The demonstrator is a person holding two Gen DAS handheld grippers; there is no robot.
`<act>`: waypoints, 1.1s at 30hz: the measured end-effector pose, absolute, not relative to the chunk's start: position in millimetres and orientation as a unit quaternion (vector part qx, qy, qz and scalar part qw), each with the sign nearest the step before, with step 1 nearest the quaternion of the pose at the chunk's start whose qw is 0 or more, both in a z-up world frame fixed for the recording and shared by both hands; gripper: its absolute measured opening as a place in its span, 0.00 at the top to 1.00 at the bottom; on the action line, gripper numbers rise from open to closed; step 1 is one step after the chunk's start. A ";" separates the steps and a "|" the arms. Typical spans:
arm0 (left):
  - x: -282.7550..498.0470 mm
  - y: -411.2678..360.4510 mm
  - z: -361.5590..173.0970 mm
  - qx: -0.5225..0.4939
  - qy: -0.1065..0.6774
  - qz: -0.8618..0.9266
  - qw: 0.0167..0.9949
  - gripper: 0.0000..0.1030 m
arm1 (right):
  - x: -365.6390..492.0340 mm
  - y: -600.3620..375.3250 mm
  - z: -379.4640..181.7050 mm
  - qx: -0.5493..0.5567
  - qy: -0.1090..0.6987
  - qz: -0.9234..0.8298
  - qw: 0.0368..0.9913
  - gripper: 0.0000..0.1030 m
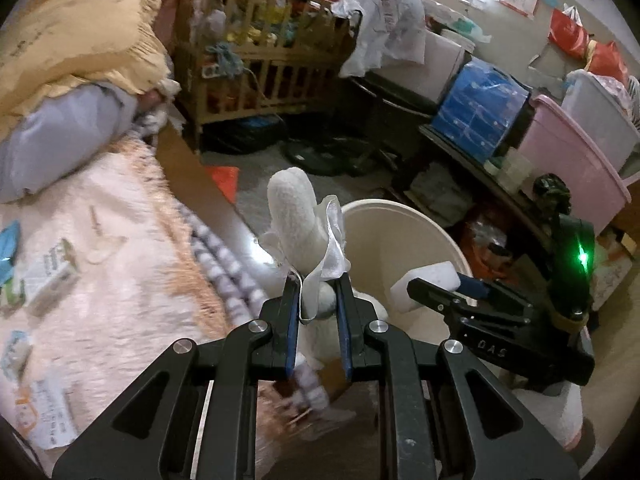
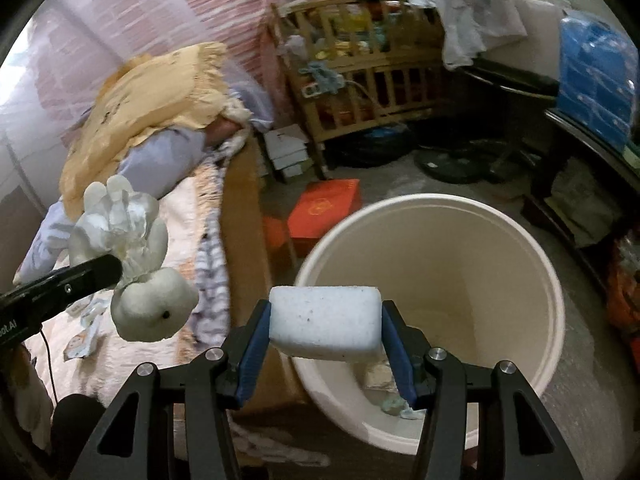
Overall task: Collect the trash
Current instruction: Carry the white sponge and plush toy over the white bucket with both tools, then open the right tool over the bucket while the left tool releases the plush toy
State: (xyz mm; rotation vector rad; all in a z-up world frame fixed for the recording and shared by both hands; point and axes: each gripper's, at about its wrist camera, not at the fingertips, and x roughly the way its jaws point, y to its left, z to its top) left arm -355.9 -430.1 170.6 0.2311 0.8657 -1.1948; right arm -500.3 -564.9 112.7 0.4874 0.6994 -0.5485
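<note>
The left claw (image 1: pixel 318 292) was clenched on a white soft toy (image 1: pixel 298 216) wrapped in thin crumpled tissue (image 1: pixel 334 236), with the toy standing up beyond the blue pads. Only the right wrist view showed the toy's round head and dark eye (image 2: pixel 154 314) hanging below that claw. The right claw (image 2: pixel 326 344) gripped a white foam block (image 2: pixel 325 322) between its blue pads, at the near rim of a cream bucket (image 2: pixel 520 248).

Only the right wrist view showed the bucket floor, where some scraps (image 2: pixel 394 402) lay below the block. The left wrist view showed paper packets (image 1: pixel 50 272) on the pink blanket (image 1: pixel 132 280) to the left of the left claw. Ahead of both claws stood a wooden crib (image 1: pixel 264 56). A red box (image 2: pixel 326 210) lay on the floor beyond the right claw, left of the bucket.
</note>
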 end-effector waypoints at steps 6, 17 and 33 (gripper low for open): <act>-361.0 -459.5 155.7 0.102 0.412 -0.556 0.715 0.86 | -517.2 -591.6 95.3 0.260 0.336 -0.288 0.858 0.50; -366.4 -491.5 128.6 0.106 0.430 -0.556 0.703 0.86 | -531.7 -611.5 70.3 0.288 0.338 -0.312 0.840 0.49; -370.5 -502.2 112.8 0.103 0.437 -0.571 0.687 0.63 | -542.7 -624.9 62.2 0.315 0.322 -0.326 0.831 0.26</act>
